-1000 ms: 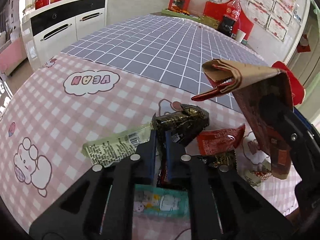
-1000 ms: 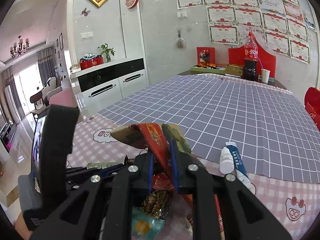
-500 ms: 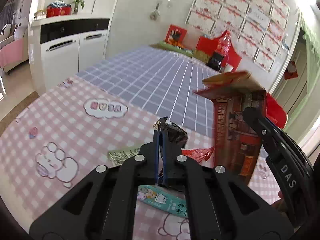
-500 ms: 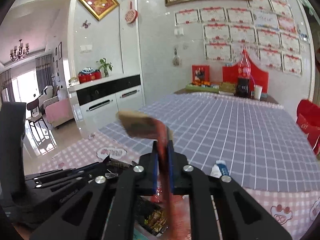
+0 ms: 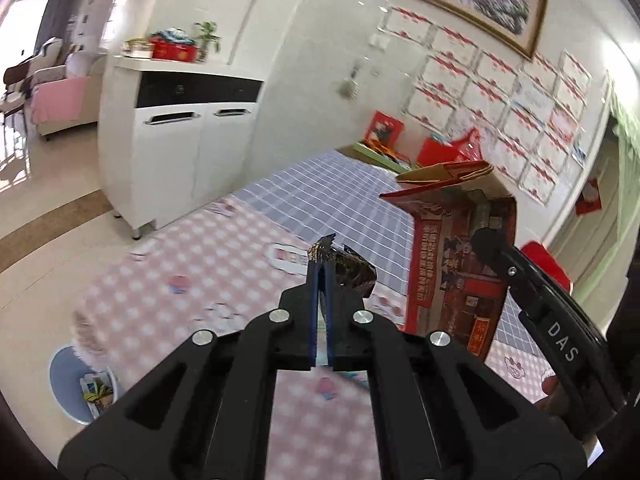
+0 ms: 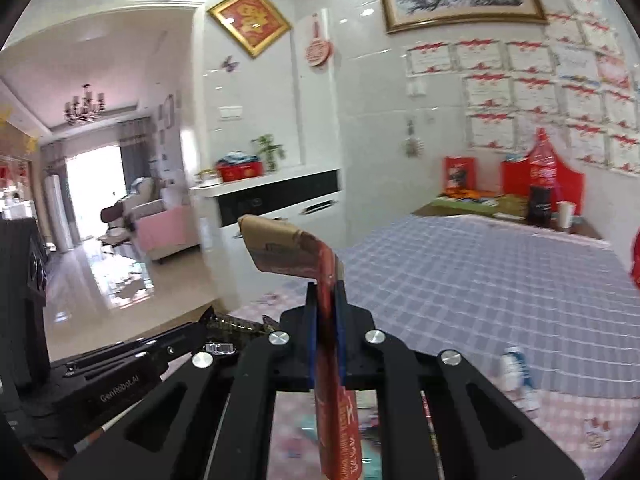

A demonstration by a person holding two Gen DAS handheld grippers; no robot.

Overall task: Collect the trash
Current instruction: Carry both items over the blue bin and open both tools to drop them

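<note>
Left wrist view, crinkly dark foil wrapper (image 5: 352,268) pinched, flattened red carton (image 5: 456,256) alongside

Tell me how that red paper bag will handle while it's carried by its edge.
Probably light: the right hand-held gripper holds the red paper bag by one thin edge. Likely floppy, since its top folds over above the pinch. It may swing or crease, hanging unsupported below the pinch.

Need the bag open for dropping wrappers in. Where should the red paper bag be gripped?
One side wall, just below the mouth, from the side, as the right gripper has it: the red paper bag hangs upright, mouth up, though its top edge flops over.
</note>
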